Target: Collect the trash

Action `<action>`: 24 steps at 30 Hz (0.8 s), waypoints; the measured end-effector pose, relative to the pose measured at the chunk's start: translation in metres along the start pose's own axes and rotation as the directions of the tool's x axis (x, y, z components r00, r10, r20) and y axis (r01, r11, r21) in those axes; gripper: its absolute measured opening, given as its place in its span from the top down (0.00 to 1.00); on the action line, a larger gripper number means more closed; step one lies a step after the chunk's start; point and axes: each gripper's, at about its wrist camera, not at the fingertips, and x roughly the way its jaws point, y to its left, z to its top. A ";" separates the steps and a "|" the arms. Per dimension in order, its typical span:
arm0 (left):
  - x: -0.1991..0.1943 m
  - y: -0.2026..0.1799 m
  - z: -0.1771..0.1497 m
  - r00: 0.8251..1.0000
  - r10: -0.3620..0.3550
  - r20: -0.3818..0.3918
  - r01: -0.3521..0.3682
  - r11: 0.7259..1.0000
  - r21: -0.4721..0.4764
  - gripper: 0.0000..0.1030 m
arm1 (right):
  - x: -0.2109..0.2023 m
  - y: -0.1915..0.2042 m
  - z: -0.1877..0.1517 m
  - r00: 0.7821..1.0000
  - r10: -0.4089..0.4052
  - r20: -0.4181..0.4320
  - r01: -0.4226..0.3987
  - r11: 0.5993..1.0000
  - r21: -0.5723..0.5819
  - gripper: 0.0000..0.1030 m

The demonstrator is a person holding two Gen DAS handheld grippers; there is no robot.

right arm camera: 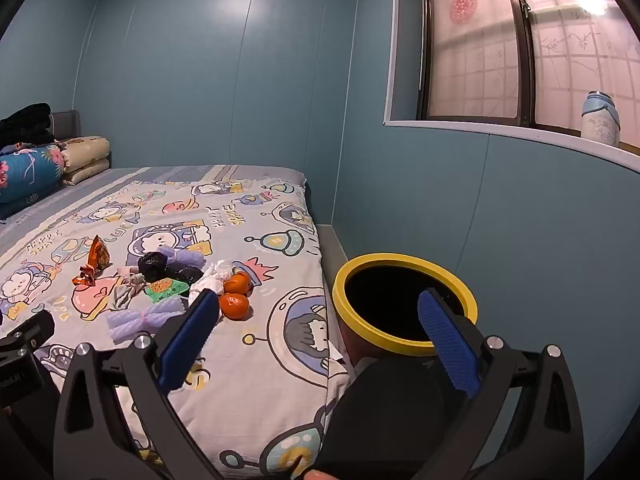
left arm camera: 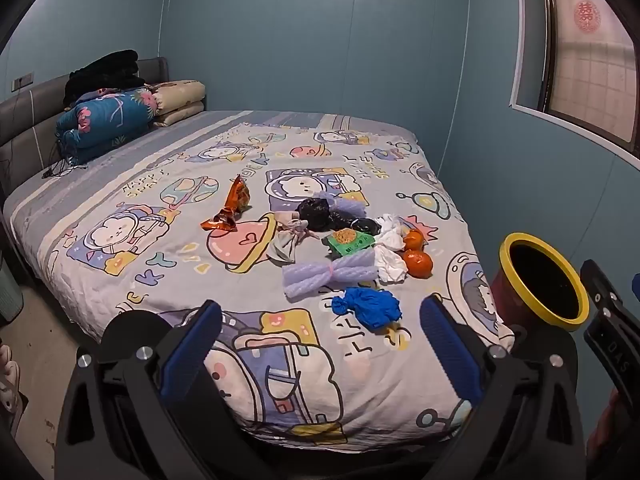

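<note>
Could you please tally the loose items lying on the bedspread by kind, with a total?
Round orange tangerines: 2
Pale purple foam net sleeves: 2
Crumpled white tissues: 2
Shiny orange snack wrappers: 2
Crumpled black plastic bags: 2
Crumpled blue plastic bag: 1
Green printed packet: 1
Knotted grey cloth: 1
Total: 13

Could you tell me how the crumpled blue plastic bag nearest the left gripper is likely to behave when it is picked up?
The blue plastic bag looks thin and wrinkled, so it is probably light and floppy. Knotted at one end, it should lift as one bunch. Lying flat on the bedspread, it seems unlikely to roll.
</note>
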 end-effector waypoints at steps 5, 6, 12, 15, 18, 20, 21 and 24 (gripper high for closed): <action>0.000 0.000 0.000 1.000 -0.006 0.005 0.006 1.000 -0.007 0.07 | 0.000 0.000 0.000 1.000 0.002 -0.004 -0.002 1.000 0.002 0.08; 0.000 0.000 0.000 1.000 -0.007 0.004 0.007 1.000 -0.008 0.07 | 0.000 0.000 0.000 1.000 0.002 -0.004 -0.002 1.000 0.002 0.08; 0.000 0.000 0.000 1.000 -0.004 0.005 0.004 1.000 -0.005 0.07 | 0.000 0.000 0.000 1.000 0.002 -0.002 -0.002 1.000 0.001 0.08; 0.000 0.000 0.000 1.000 -0.005 0.005 0.005 1.000 -0.005 0.07 | -0.001 -0.001 0.000 1.000 0.001 -0.002 -0.001 1.000 0.002 0.08; 0.000 0.000 0.000 1.000 -0.005 0.005 0.005 1.000 -0.005 0.07 | 0.001 0.000 0.000 1.000 0.001 -0.003 -0.001 1.000 0.002 0.08; 0.000 0.000 0.000 1.000 -0.005 0.005 0.005 1.000 -0.005 0.07 | 0.001 0.000 0.000 1.000 0.002 -0.004 -0.002 1.000 0.003 0.08; 0.000 0.000 0.000 1.000 -0.005 0.005 0.005 1.000 -0.005 0.07 | 0.001 0.000 0.001 1.000 0.002 -0.004 -0.002 1.000 0.003 0.08; 0.000 0.000 0.000 1.000 -0.004 0.005 0.004 1.000 -0.005 0.07 | 0.000 0.002 -0.002 1.000 0.001 -0.005 -0.001 1.000 0.003 0.08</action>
